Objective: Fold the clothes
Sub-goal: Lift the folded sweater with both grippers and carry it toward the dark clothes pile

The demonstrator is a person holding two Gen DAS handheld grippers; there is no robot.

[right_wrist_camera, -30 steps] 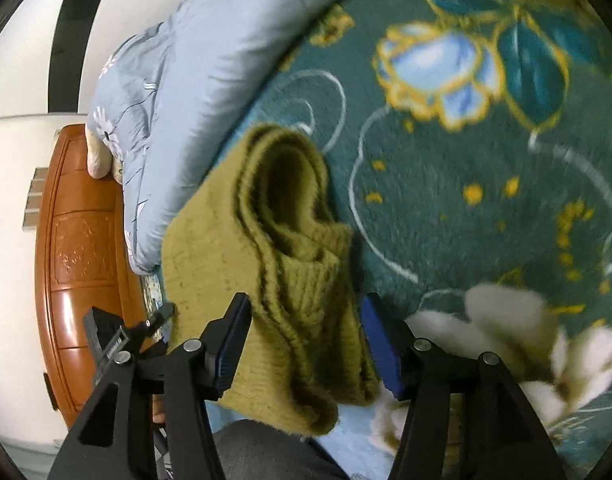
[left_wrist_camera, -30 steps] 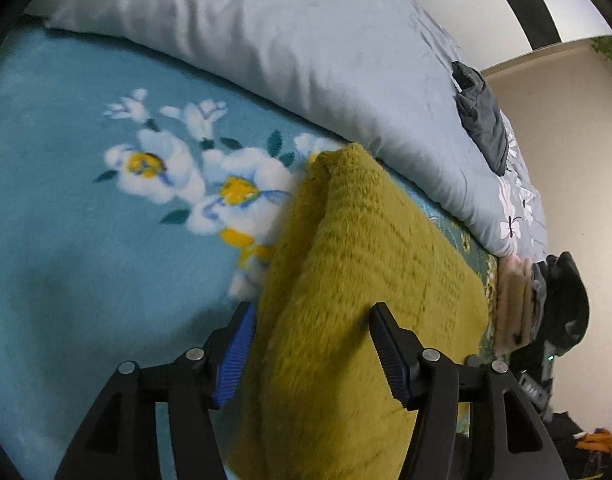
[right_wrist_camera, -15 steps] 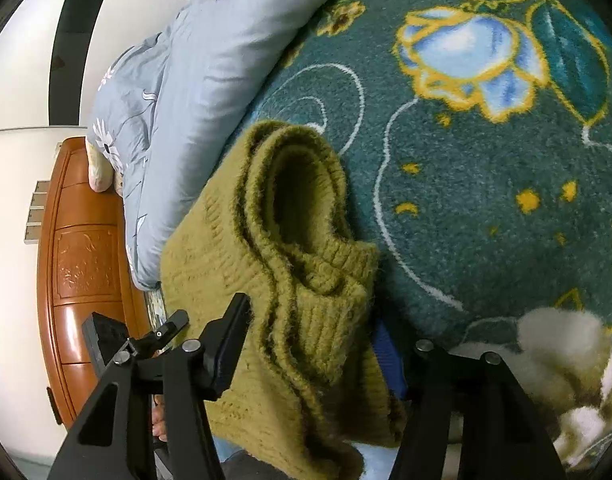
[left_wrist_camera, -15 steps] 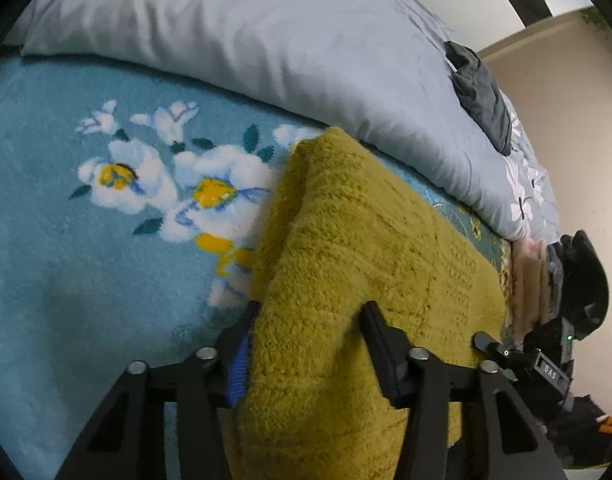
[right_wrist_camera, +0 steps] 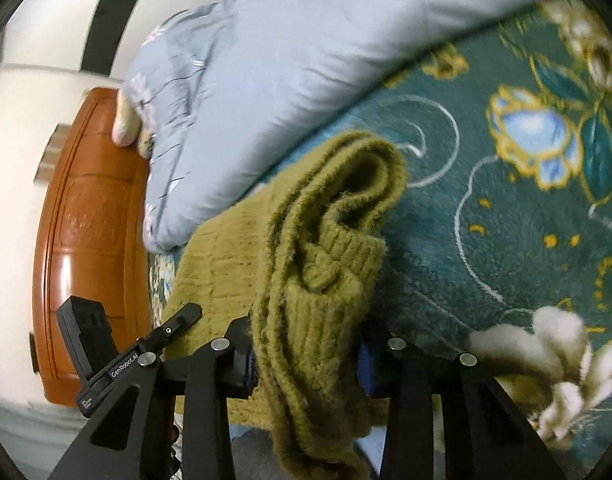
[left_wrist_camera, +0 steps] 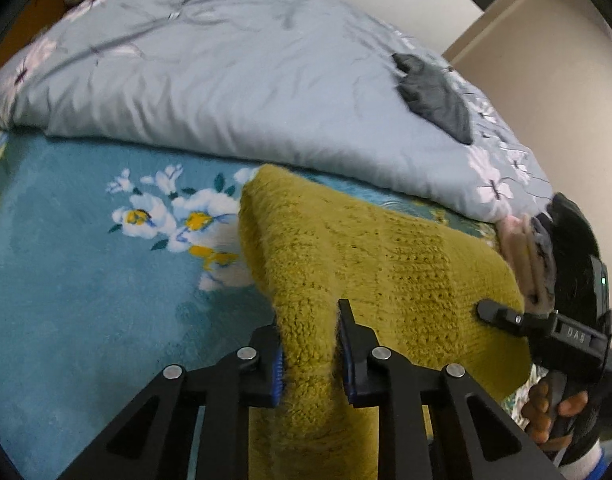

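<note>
Stretching ahead of both grippers across the floral blanket (left_wrist_camera: 66, 320), the mustard sweater (left_wrist_camera: 366, 264) lies long-axis sideways between them. The left gripper (left_wrist_camera: 309, 360) and right gripper (right_wrist_camera: 306, 356) have just closed, each pinching a near-edge corner.

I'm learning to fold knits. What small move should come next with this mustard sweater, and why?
Probably lift both ends together. The left gripper and right gripper have just been closing and each pinches the mustard sweater, whose far edge lies on the floral blanket.
</note>
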